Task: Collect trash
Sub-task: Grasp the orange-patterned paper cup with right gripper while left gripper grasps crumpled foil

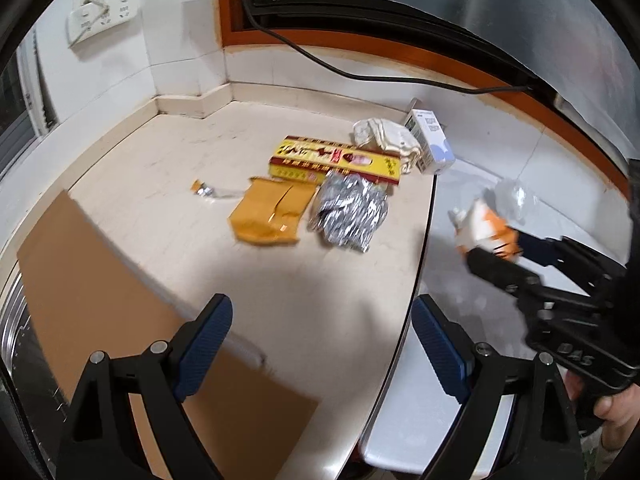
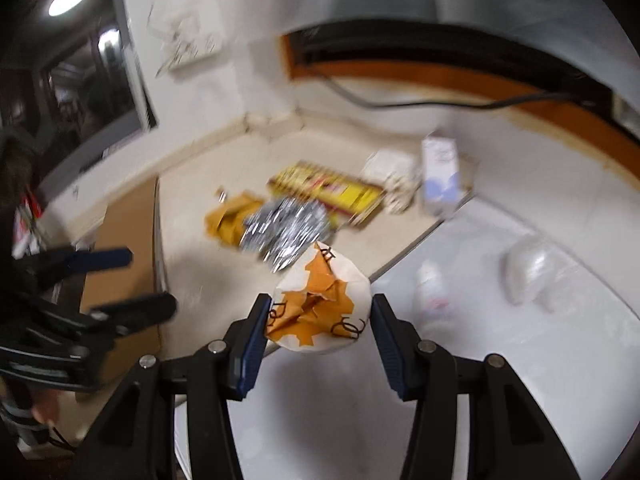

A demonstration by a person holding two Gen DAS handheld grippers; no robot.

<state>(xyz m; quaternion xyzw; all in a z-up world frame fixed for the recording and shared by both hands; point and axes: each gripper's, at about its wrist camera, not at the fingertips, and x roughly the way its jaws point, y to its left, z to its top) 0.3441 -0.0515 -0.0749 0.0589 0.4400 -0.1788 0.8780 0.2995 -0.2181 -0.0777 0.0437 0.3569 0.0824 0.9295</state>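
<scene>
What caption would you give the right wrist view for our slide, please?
Right gripper carries a crumpled orange-and-white paper cup above remaining countertop trash.

A brown cardboard sheet (image 1: 120, 292) lies near me on the left; a black cable (image 1: 360, 74) trails along the far wall below the wall sockets (image 1: 104, 12).

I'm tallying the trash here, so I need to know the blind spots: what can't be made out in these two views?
- Print on the yellow box: too small in the left view, blurred in the right.
- Clear plastic on the white surface: blurred; whether a bag or a bottle is unclear.
- Whether the right fingers press the crumpled wrapper: blur and the wrapper's bulk hide the contact.
- Cardboard sheet: its near end is hidden by the left gripper.
</scene>
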